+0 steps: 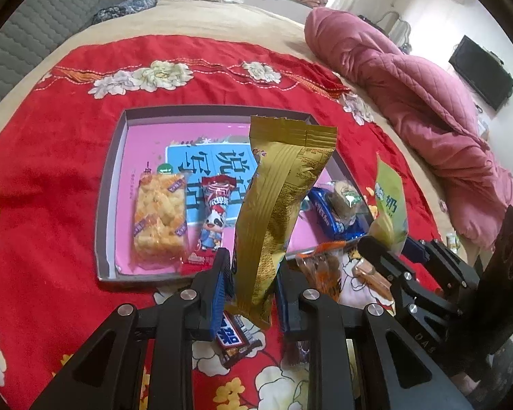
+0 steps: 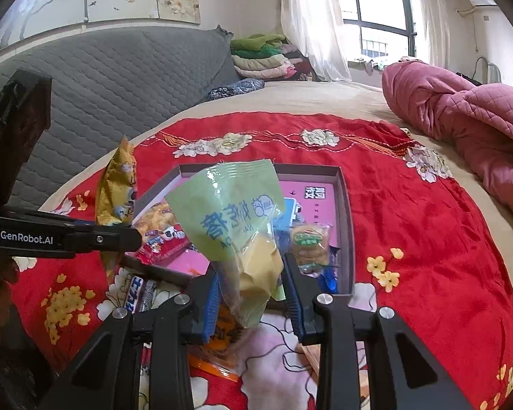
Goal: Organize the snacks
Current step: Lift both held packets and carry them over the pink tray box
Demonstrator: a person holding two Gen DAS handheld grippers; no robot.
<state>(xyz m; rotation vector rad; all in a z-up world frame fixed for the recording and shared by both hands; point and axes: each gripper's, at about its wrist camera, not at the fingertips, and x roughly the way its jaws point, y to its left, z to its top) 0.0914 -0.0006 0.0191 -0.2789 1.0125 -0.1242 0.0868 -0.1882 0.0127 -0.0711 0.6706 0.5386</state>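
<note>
Left gripper [image 1: 253,273]: clenching the lower part of a long gold packet [image 1: 280,198], which is standing up between its blue pads, lifted off the cloth
Right gripper [image 2: 251,294]: grasping a pale green packet [image 2: 236,215] by its clear lower end, the yellowish snack showing through just above the pads
Tray [image 1: 113,184]: a shallow grey-walled box with a pink floor, lying on the red flowered cloth [image 1: 51,157], far of both grippers
In the tray: an orange crispy bar [image 1: 159,218] is lying at the left, a red cartoon packet [image 1: 212,218] just right of it, a blue packet [image 1: 328,218] near the right wall with a clear-wrapped biscuit [image 1: 345,198] resting on it
On the cloth near the tray: a dark chocolate bar [image 1: 236,341] is lying under the left gripper, and an orange-edged clear packet [image 1: 321,270] is sitting between the two grippers
Background: a pink quilt [image 1: 410,95] is bunching at the far right of the bed, folded blankets [image 2: 263,58] stacking by the window
</note>
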